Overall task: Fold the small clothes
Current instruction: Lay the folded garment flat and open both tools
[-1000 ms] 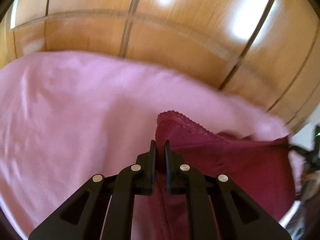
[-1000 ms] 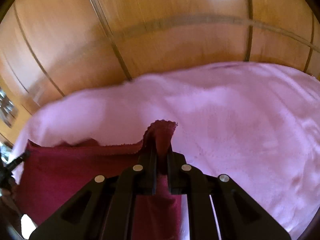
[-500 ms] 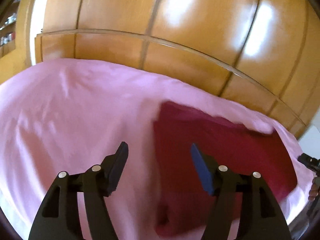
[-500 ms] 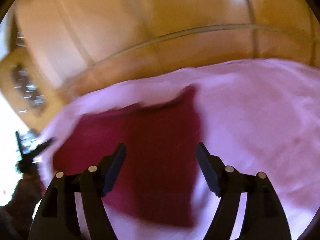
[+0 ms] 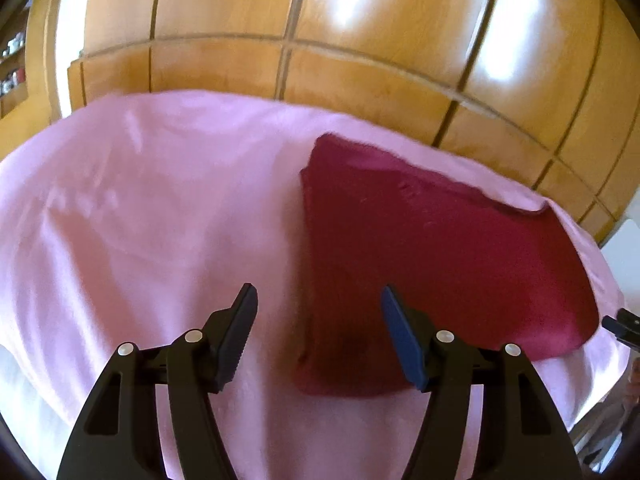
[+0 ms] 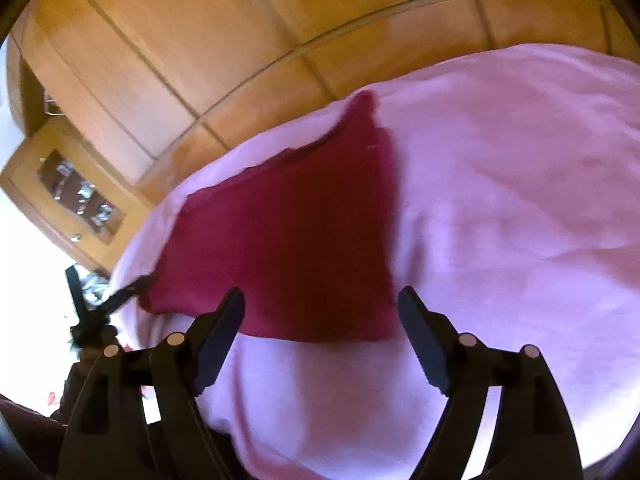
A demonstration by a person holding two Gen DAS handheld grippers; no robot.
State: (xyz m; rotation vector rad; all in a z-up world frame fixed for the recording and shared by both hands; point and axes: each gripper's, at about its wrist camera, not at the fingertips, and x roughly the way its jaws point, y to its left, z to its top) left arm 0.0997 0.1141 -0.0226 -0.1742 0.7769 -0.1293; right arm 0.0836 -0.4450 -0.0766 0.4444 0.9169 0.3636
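A dark red garment (image 5: pixel 432 256) lies folded flat on the pink sheet (image 5: pixel 140 208). It also shows in the right wrist view (image 6: pixel 288 248). My left gripper (image 5: pixel 318 328) is open and empty, hovering above the garment's near left edge. My right gripper (image 6: pixel 320 328) is open and empty, hovering above the garment's near right edge. The tip of my right gripper (image 5: pixel 622 326) shows at the right edge of the left wrist view. My left gripper (image 6: pixel 104 308) shows at the left of the right wrist view.
The pink sheet (image 6: pixel 520 200) covers a bed. A wooden wardrobe wall (image 5: pixel 360 40) stands behind it. A wooden cabinet with a glass door (image 6: pixel 76 196) stands at the left in the right wrist view.
Both grippers were shut on the garment's corners a second ago. They have let go, opened wide and drawn back and up. The garment now lies flat on the sheet.
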